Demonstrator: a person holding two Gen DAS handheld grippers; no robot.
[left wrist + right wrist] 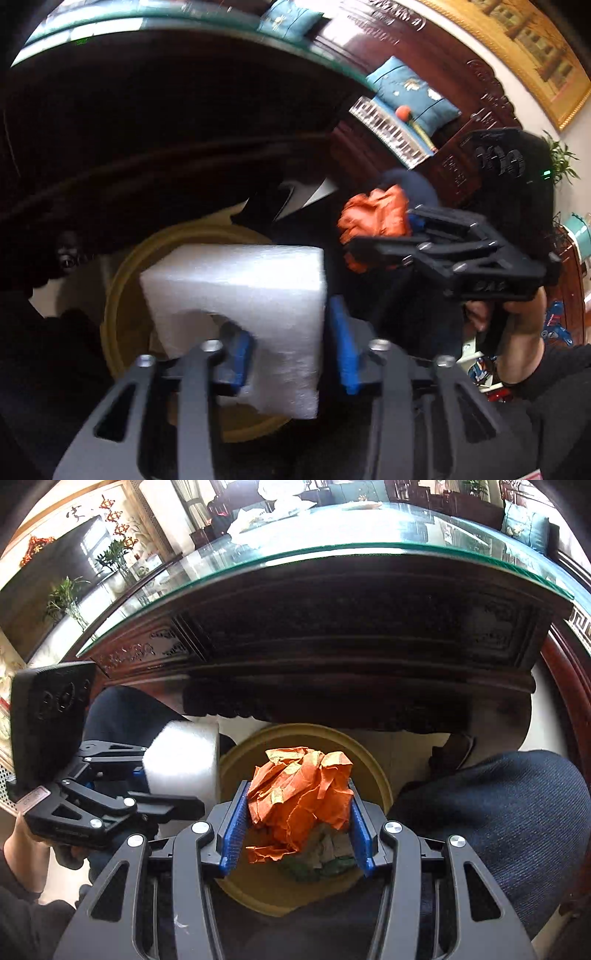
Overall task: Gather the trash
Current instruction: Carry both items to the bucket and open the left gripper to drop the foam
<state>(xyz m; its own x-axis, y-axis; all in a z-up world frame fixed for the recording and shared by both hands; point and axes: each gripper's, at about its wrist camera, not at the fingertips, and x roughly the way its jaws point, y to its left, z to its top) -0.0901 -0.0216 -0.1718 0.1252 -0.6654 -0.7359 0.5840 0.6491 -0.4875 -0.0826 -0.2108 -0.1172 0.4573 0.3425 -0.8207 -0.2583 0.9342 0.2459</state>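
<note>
Item one: crumpled orange paper wad (301, 794), creased, with yellowish patches, clamped between the blue pads of the right gripper (297, 827) directly above the yellow bin (373, 775).

Item two: white foam block (240, 314), rough-textured with an arched notch, pinched by the left gripper (291, 354), whose fingers close on its sides, also over the bin.

Status: both pieces collected, neither yet dropped; release appears to be the remaining step.

Surroundings: bin stands on the floor below the glass-topped carved wooden table (332, 602).

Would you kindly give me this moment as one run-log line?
left gripper: shut on foam block | right gripper: shut on orange paper | both above yellow bin | nothing dropped yet
</note>
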